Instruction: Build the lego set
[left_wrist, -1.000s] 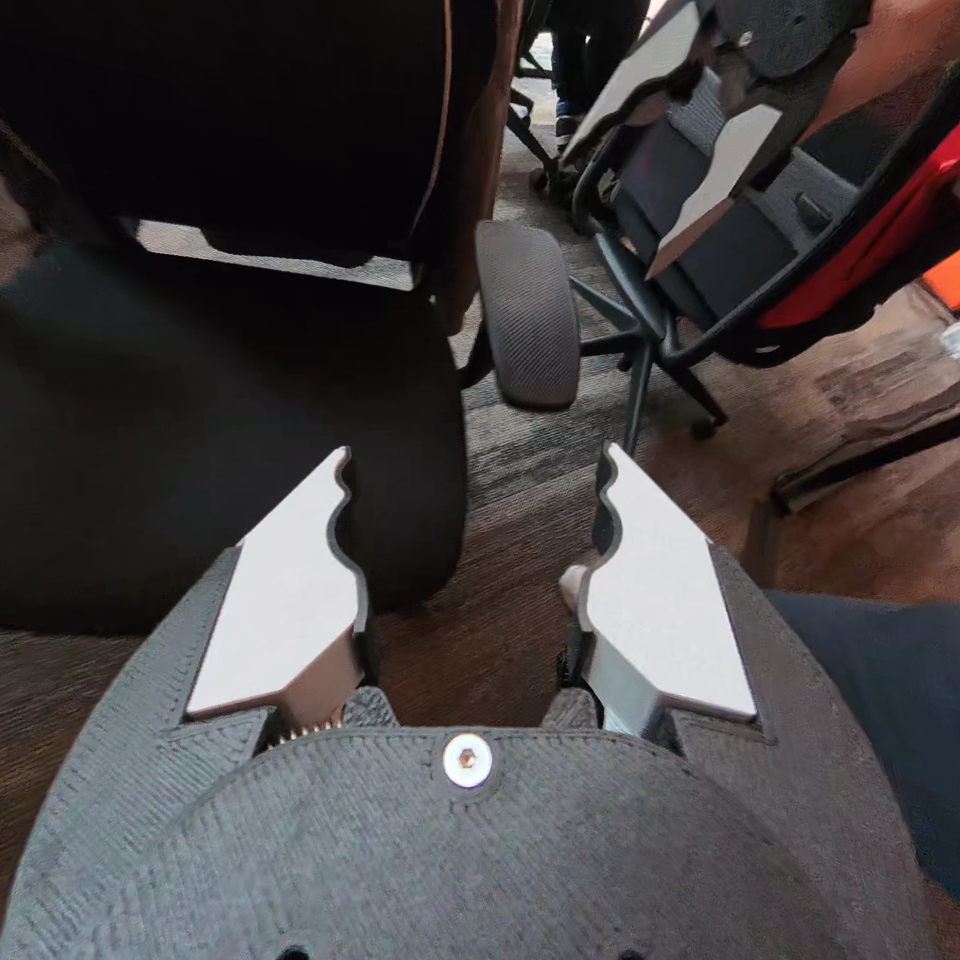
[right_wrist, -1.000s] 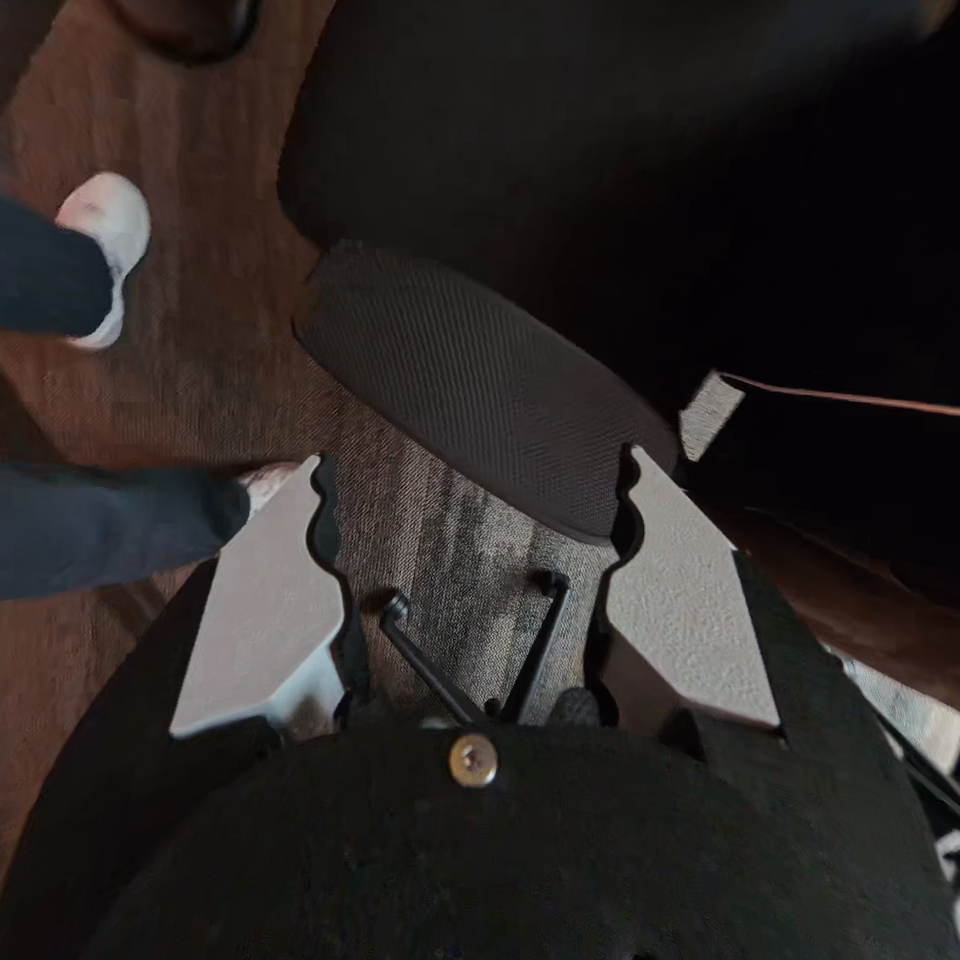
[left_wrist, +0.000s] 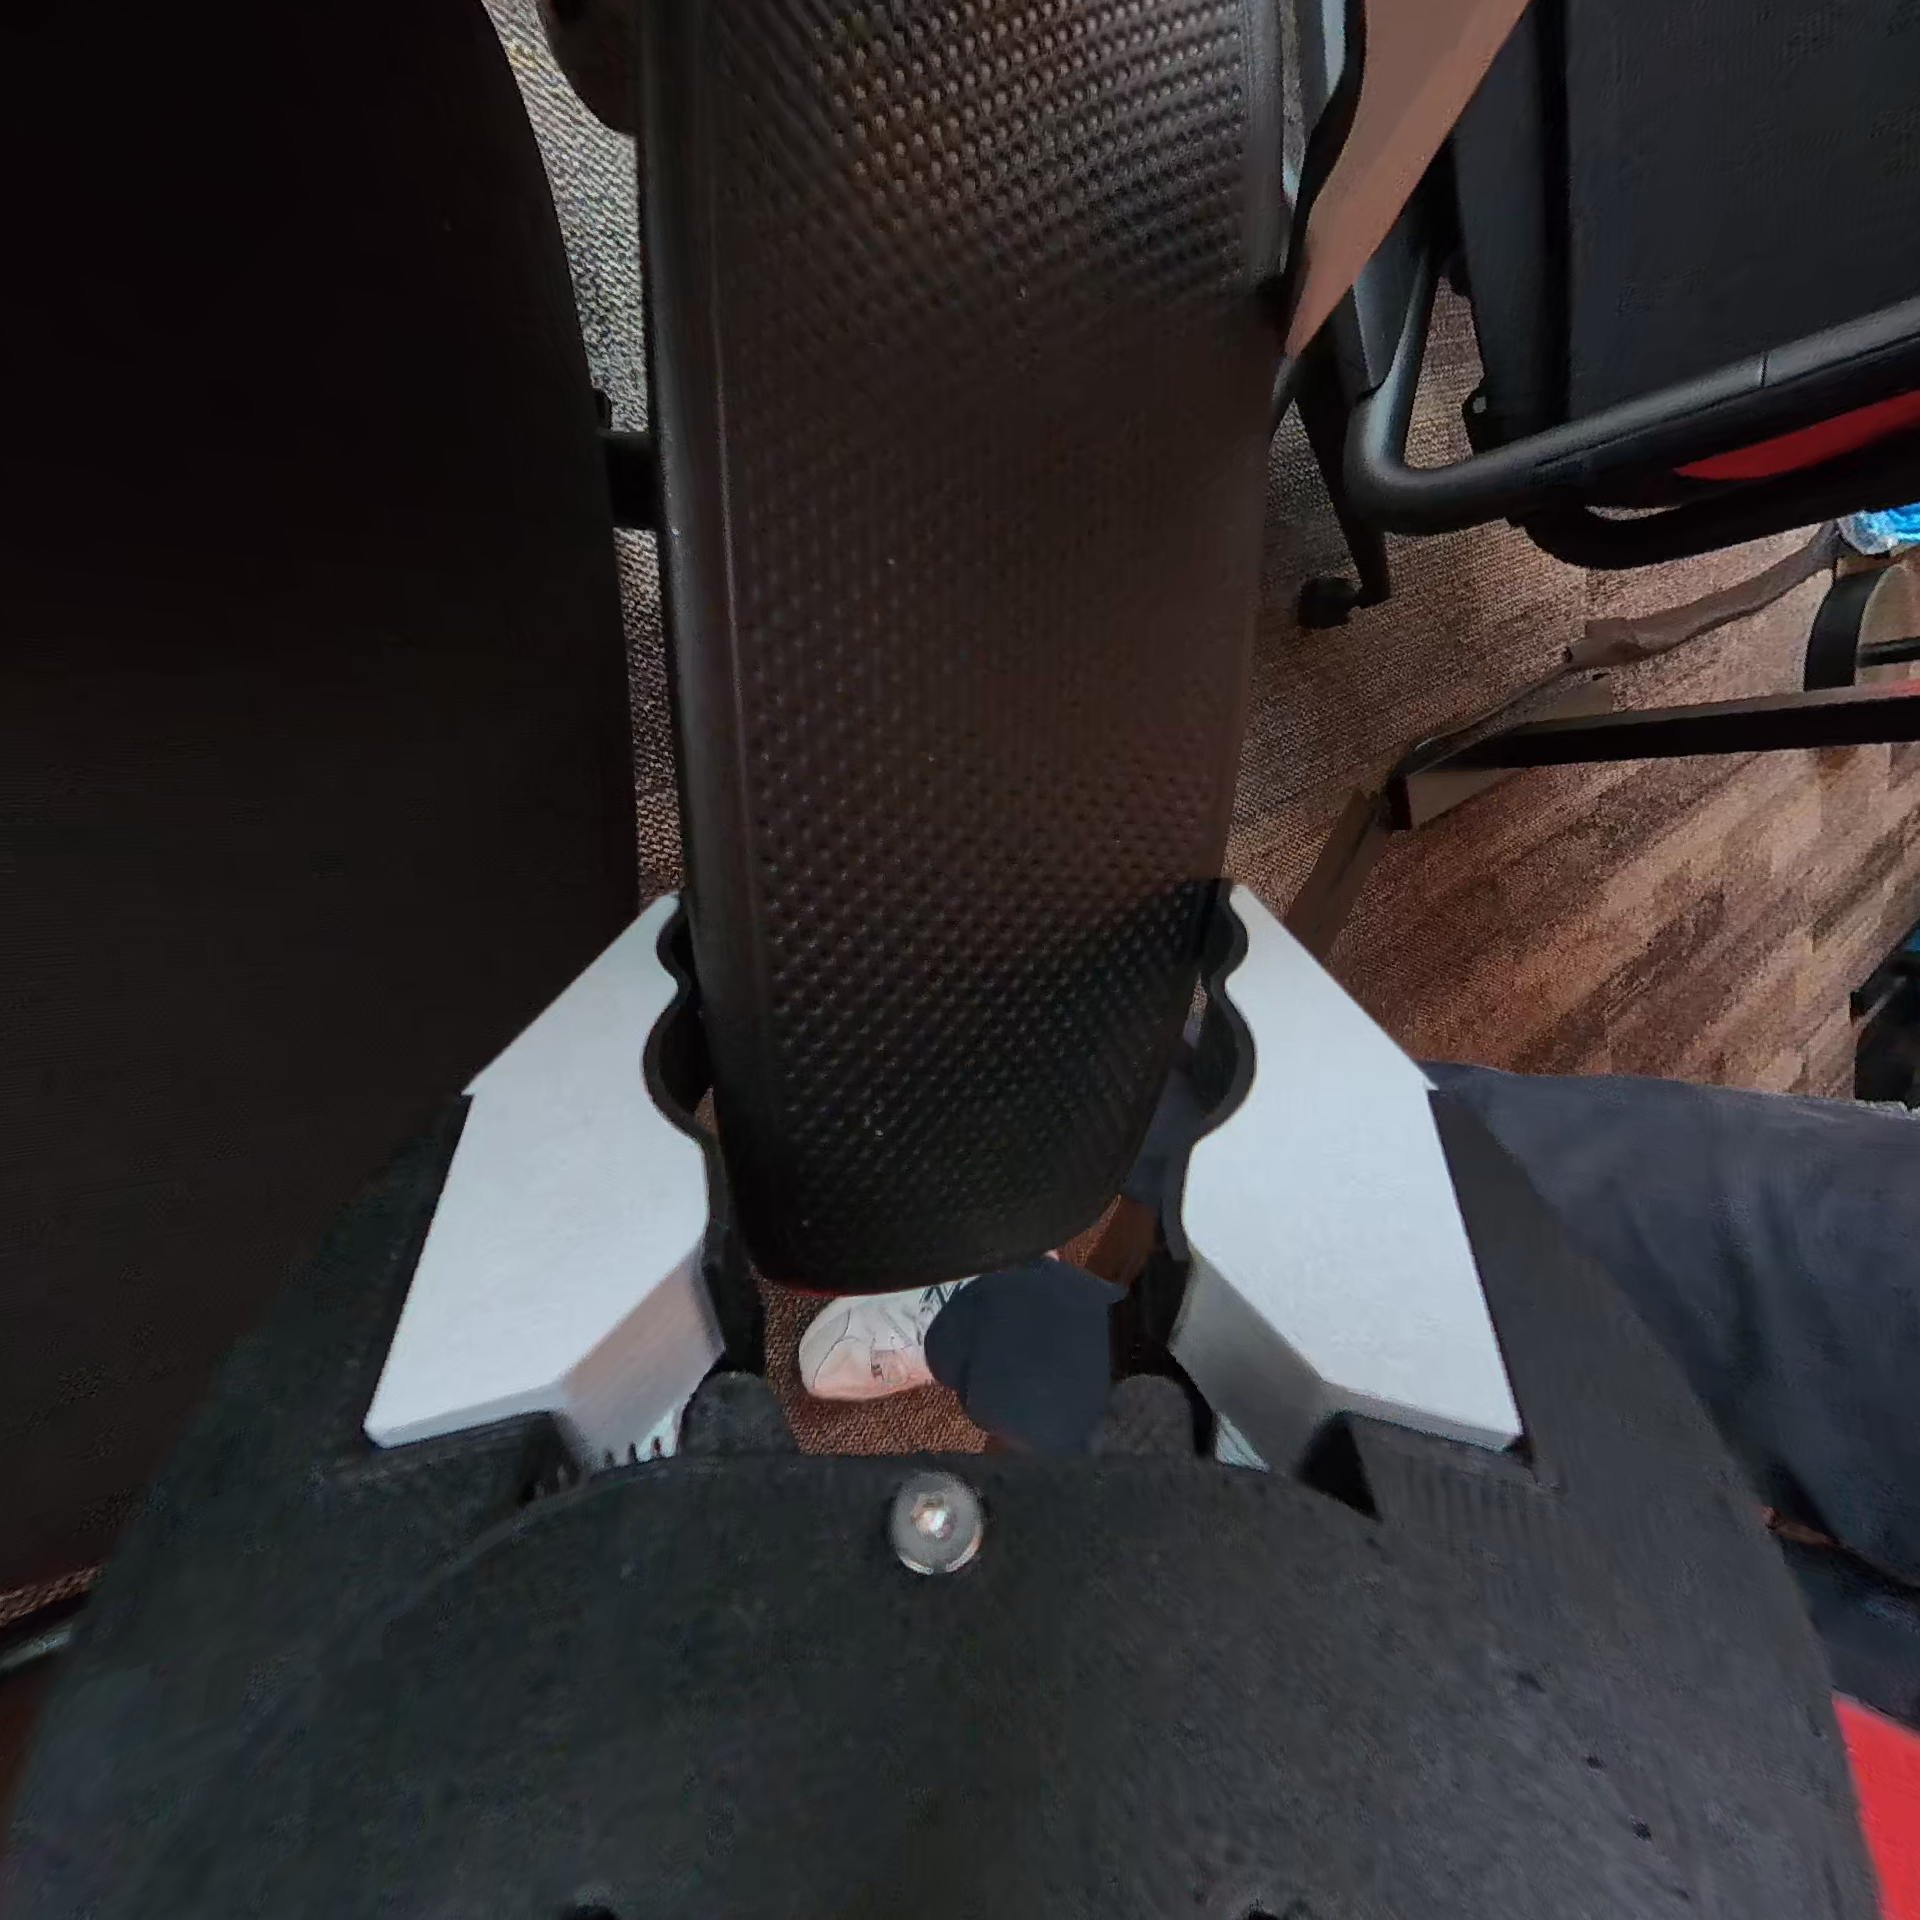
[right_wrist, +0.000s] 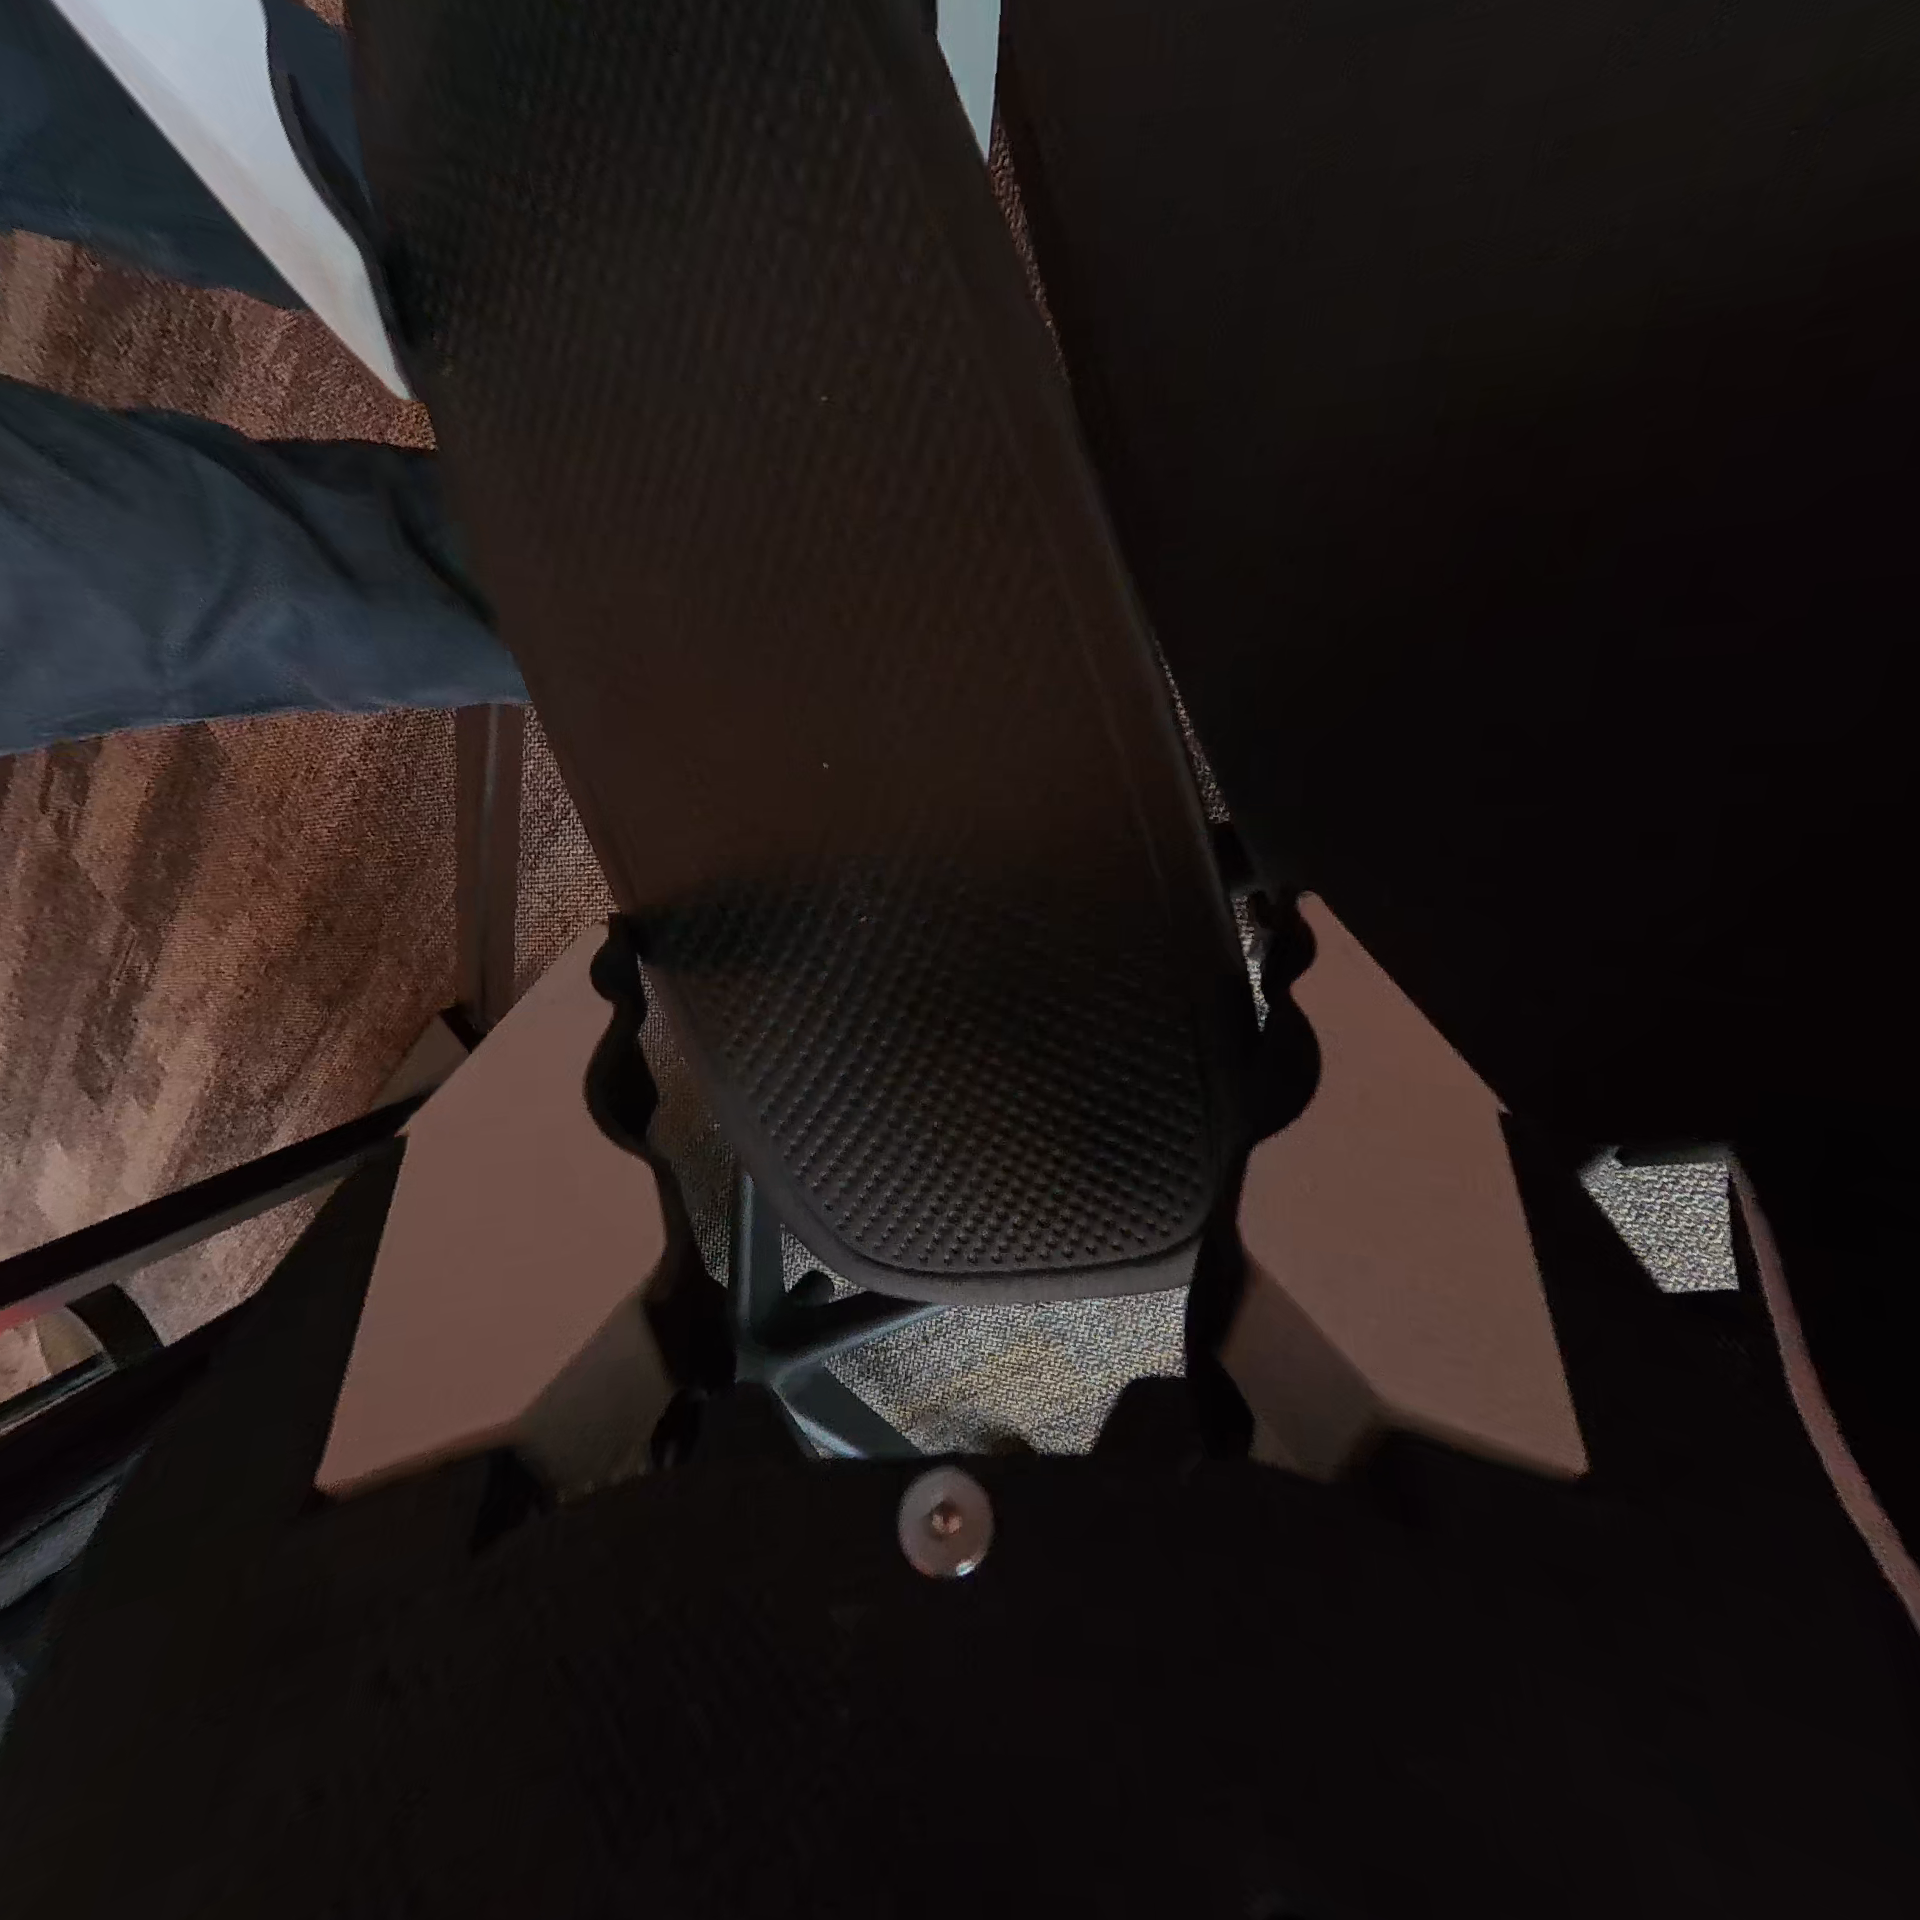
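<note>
No lego parts show in either view. My left gripper (left_wrist: 956, 914) is open, its two white fingers on either side of the near end of a black dimpled chair armrest (left_wrist: 956, 520). I cannot tell whether the fingers touch it. My right gripper (right_wrist: 956, 925) is open in the same way around the near end of another black textured armrest (right_wrist: 779, 520), in dim light. Both grippers hold nothing.
A black chair seat (left_wrist: 260, 727) fills the left. A second chair with red parts (left_wrist: 1662, 436) stands on the brown carpet (left_wrist: 1558, 883). A person's dark trouser leg (left_wrist: 1714, 1299) and white shoe (left_wrist: 873, 1351) are close. The right wrist view shows a trouser leg (right_wrist: 208, 582) and a chair base (right_wrist: 790, 1351).
Both grippers have moved down and forward onto the chair armrests, which now lie between their fingers. Both stay open at about the same width.
</note>
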